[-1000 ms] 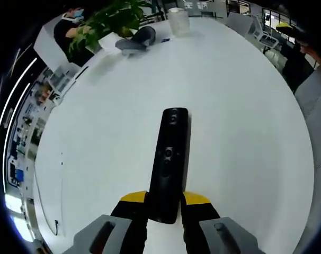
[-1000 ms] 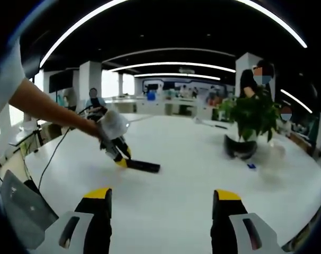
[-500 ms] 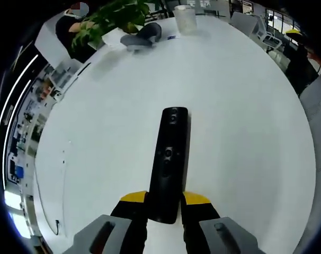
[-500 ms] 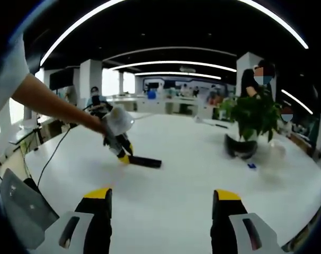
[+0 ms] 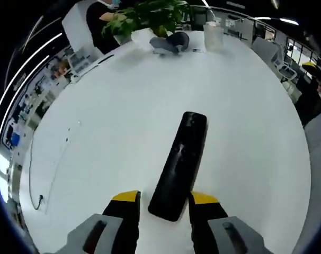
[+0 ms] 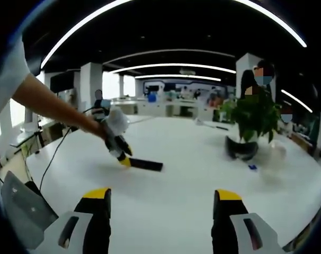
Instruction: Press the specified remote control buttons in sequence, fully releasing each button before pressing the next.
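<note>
In my left gripper view, the long black plastic remote control lies flat on the round white table, its near end sitting between my left gripper's yellow-tipped fingers. I see a slim gap of table on either side of that end, so the jaws stand narrow around the remote without clamping it. The remote runs away from me and leans slightly to the right. At the far edge of the table I make out a leafy green potted plant, a dark grey rounded object beside it, and a translucent white container to its right.

In my right gripper view, my right gripper hangs above the table with its fingers spread wide and nothing between them. Far left, a person's arm reaches in with the left gripper set at the remote's end on the tabletop.
</note>
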Demonstrator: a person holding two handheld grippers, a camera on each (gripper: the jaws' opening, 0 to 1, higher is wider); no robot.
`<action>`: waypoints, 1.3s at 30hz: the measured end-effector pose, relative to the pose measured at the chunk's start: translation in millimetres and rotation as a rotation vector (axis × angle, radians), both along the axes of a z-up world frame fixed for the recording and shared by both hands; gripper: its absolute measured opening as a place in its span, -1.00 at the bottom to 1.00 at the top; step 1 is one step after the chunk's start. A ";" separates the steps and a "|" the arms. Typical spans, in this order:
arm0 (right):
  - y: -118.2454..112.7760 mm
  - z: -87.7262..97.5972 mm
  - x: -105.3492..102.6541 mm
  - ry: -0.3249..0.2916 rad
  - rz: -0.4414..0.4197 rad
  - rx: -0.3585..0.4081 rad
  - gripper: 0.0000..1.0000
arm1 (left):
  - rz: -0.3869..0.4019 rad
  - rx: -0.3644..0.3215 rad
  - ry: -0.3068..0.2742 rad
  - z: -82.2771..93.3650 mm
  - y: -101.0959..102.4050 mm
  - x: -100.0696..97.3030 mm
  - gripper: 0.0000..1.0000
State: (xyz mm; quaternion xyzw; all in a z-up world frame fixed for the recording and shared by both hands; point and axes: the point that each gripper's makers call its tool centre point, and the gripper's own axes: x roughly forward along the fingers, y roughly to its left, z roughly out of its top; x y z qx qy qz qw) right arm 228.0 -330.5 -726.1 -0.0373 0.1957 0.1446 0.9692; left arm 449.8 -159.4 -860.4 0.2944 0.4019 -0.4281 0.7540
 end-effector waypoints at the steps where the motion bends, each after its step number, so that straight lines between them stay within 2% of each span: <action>1: 0.1 0.1 0.1 0.000 0.000 -0.001 0.55 | 0.051 -0.028 0.011 -0.5 2.0 0.6 -0.22; 5: 1.5 -0.7 -0.1 0.002 0.008 -0.008 0.55 | 0.214 -0.134 0.093 -4.4 9.0 -1.5 -0.16; 6: 2.0 -0.2 -0.1 -0.001 0.010 -0.007 0.56 | 0.198 -0.225 0.070 1.2 0.5 2.9 -0.08; 8: 2.3 0.5 -0.1 -0.004 0.011 -0.003 0.57 | 0.263 -0.250 0.118 2.7 4.6 -7.6 0.05; 9: 2.4 0.7 -0.1 -0.005 0.012 0.000 0.57 | 0.273 -0.253 0.118 4.1 6.5 -10.8 0.07; 11: 2.3 1.8 0.2 -0.010 0.011 0.005 0.58 | 0.290 -0.305 0.061 12.5 8.3 -11.5 0.06; 15: 2.2 3.1 0.3 -0.016 0.009 0.008 0.58 | 0.339 -0.395 0.039 26.9 11.6 -23.5 0.21; 17: 2.4 3.3 0.1 -0.018 0.010 0.007 0.59 | 0.394 -0.546 0.028 51.4 7.8 -33.3 0.16; 20: 1.6 4.4 0.2 -0.023 0.007 0.010 0.60 | 0.416 -0.662 -0.027 74.3 5.8 -50.6 0.22; 21: 1.3 5.5 0.2 -0.028 0.006 0.014 0.60 | 0.414 -0.698 -0.065 83.7 5.5 -58.2 0.30; 23: 1.0 6.4 0.1 -0.033 0.004 0.017 0.60 | 0.433 -0.745 -0.101 96.5 6.1 -70.1 0.44; 26: 0.9 6.2 -0.1 -0.031 0.004 0.018 0.60 | 0.478 -0.784 -0.104 102.5 12.6 -87.9 0.60; 29: 1.3 6.4 -0.4 -0.032 0.007 0.017 0.61 | 0.516 -0.774 -0.109 98.1 22.6 -106.4 0.65; 31: 2.5 6.7 -0.6 -0.033 0.013 0.017 0.62 | 0.551 -0.758 -0.138 97.4 37.4 -111.1 0.67; 36: 0.1 10.6 -0.9 -0.049 0.003 0.033 0.63 | 0.688 -0.809 -0.202 110.5 65.9 -132.6 0.67; 39: -3.9 14.2 -0.1 -0.069 -0.017 0.034 0.63 | 0.745 -0.780 -0.250 112.9 85.3 -145.5 0.69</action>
